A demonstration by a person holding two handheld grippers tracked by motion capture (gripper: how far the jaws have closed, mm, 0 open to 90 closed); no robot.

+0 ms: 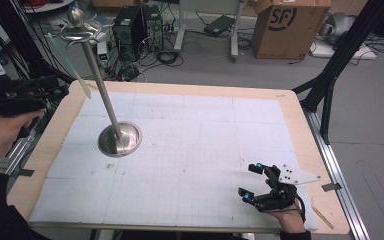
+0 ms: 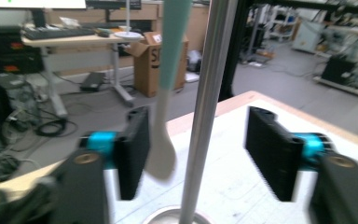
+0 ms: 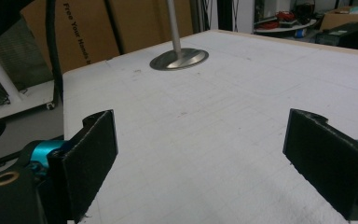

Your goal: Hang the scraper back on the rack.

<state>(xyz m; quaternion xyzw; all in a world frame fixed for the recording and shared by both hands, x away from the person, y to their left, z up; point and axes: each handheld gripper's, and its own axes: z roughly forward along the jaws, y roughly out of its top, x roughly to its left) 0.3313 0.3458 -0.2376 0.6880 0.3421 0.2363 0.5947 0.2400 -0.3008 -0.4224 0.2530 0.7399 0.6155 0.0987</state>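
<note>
Item: spatula (image 1: 66, 58), pale green handle with a whitish blade, hung from a hook at the top of a metal stand (image 1: 102, 82). Its long axis ran steeply, handle end up at the hook, blade end down and out toward the table's left edge; in the left gripper view the spatula (image 2: 167, 93) hung nearly upright just beside the stand's pole (image 2: 205, 107). Left gripper (image 1: 27, 94): held off the table's left edge, jaws parted to a middling gap, spatula blade and pole between them, the blade close to one pad but not pinched. Right gripper (image 1: 256, 182): near the table's front right, jaws wide with nothing between. Surface: wooden table (image 1: 300, 125) covered by a white gridded mat (image 1: 200, 145), the stand's round base (image 1: 120, 138) resting on it. Room: grey floor, cardboard box (image 1: 290, 22), computer cases, loose cables, black frame legs at right.
</note>
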